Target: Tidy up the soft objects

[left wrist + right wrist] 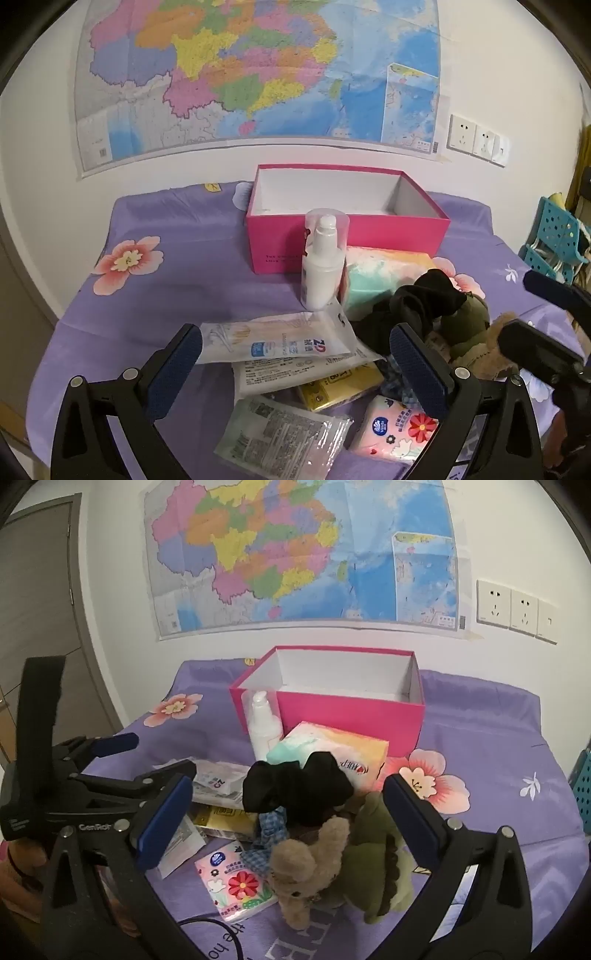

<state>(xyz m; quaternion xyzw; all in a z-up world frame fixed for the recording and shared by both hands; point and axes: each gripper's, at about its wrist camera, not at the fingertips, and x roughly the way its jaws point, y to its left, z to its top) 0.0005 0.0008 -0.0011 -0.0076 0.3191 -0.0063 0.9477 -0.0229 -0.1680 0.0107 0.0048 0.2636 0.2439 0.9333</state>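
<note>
With both the left gripper (295, 363) and right gripper (284, 814) held wide and empty, the tan plush bear (308, 867), lying near the open pink cardboard box (328, 716), should be gripped mid-body.

One pink box (347, 236) stands open on the table, and one white pump bottle (322, 266) stands in front of it. One pastel tissue box (340, 753) lies beside the bottle. There are two plush toys, a tan one (306, 867) and a green one (373, 856). One black fabric piece (295, 786) and one blue checked cloth (271, 829) lie on the heap. One pink flowered tissue pack (236, 886) and one yellow packet (340, 387) lie near three clear plastic packets (280, 338) (266, 373) (280, 435). One map (258, 74) hangs on the wall.
</note>
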